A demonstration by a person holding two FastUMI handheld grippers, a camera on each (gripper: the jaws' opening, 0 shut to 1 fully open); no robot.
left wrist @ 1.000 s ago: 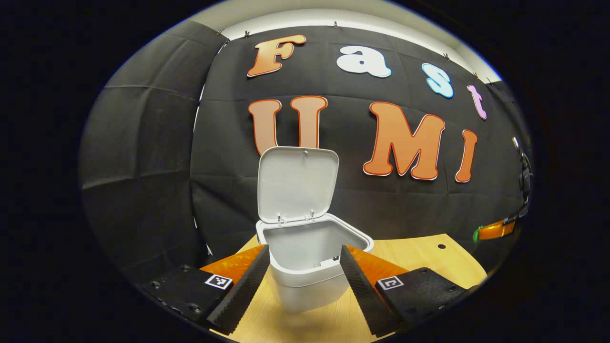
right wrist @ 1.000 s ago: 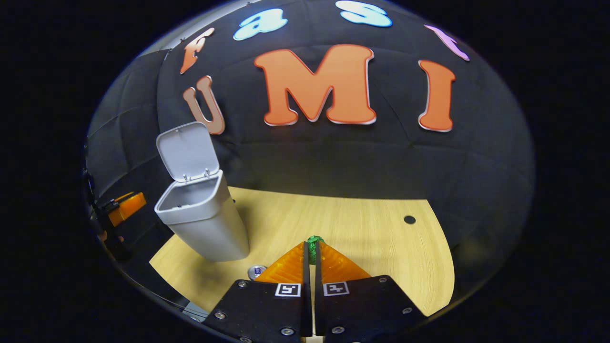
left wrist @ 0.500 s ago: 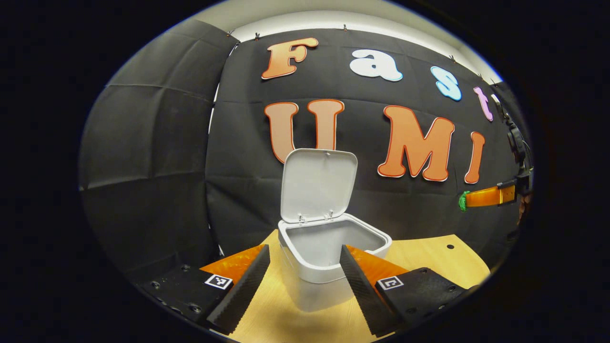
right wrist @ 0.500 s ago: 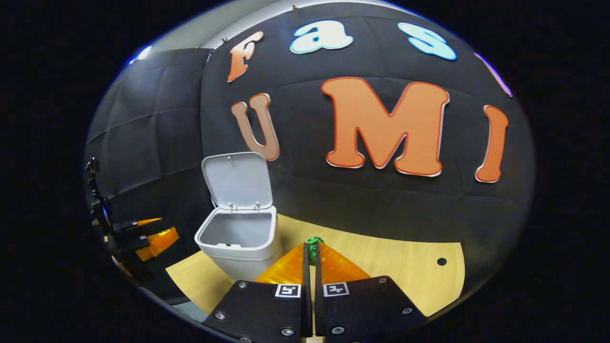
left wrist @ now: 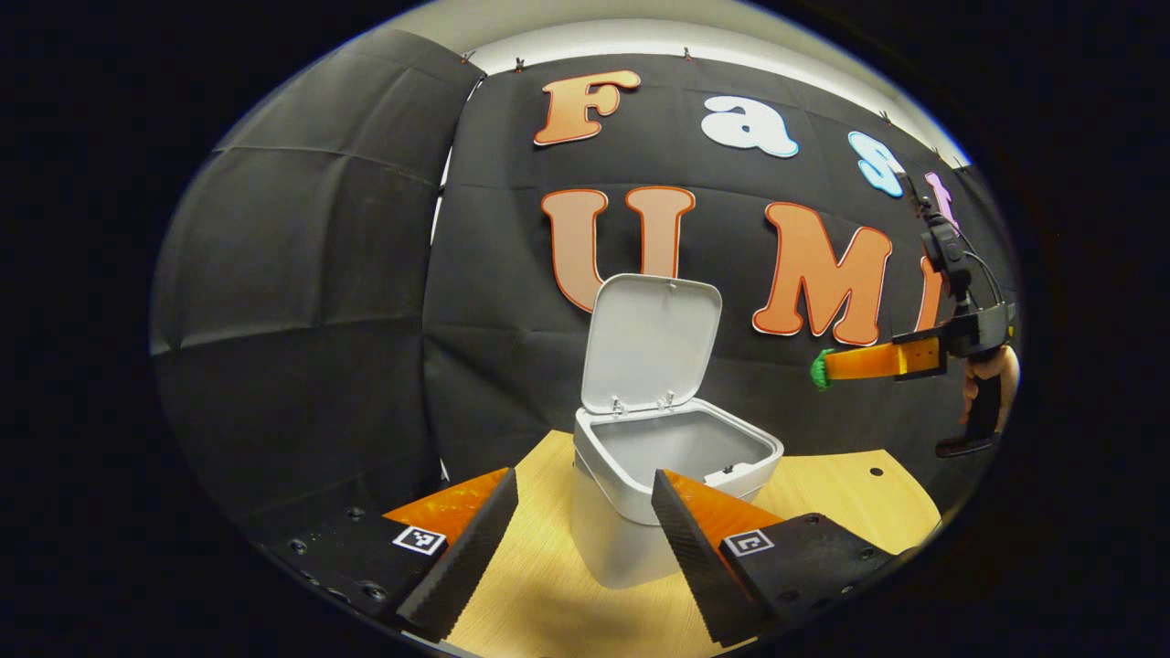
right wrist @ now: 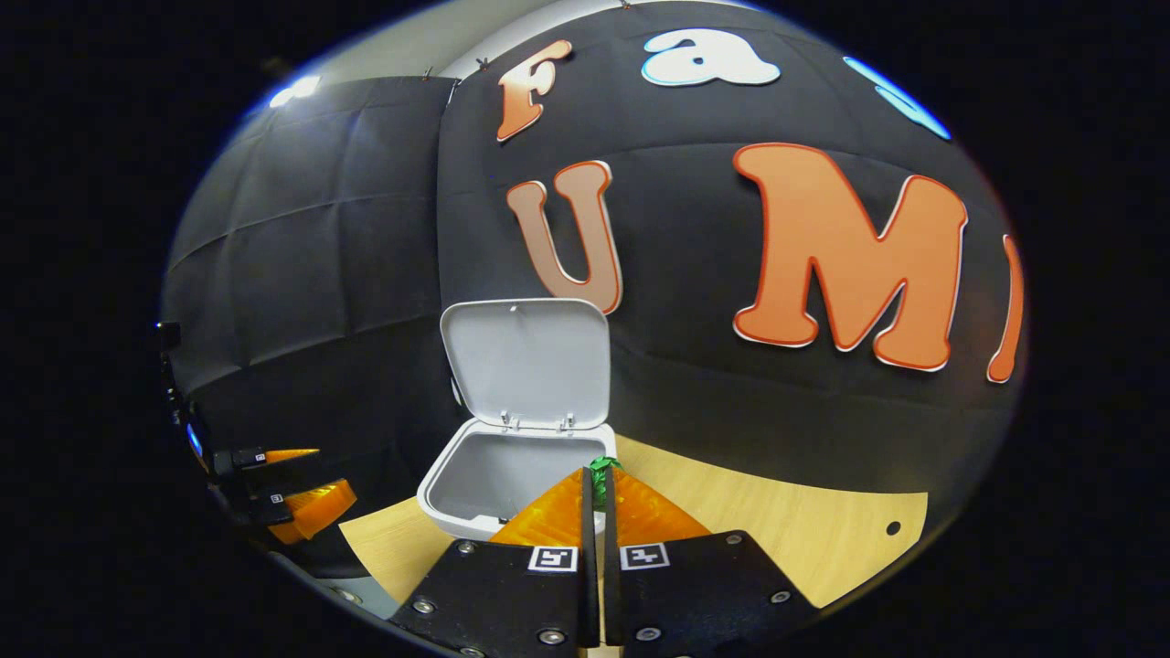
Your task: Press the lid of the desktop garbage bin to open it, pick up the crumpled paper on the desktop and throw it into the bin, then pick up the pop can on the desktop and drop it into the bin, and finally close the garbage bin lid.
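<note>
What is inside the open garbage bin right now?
The garbage bin has its lid up; the visible inner walls look bare, no paper or can seen. Its bottom is hidden by the front rim.

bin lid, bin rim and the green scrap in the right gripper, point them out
bin lid (right wrist: 528,361), right gripper view, inner face
bin rim (left wrist: 614,479), left gripper view, front-left edge
green scrap (right wrist: 600,472), right gripper view, top, pinched between the fingertips

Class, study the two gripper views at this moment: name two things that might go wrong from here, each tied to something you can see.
1. The right gripper pinches only a small green scrap at its very tips; it may slip out before reaching the bin.
2. The lid stands upright behind the opening; a gripper coming in high might knock it shut.
</note>
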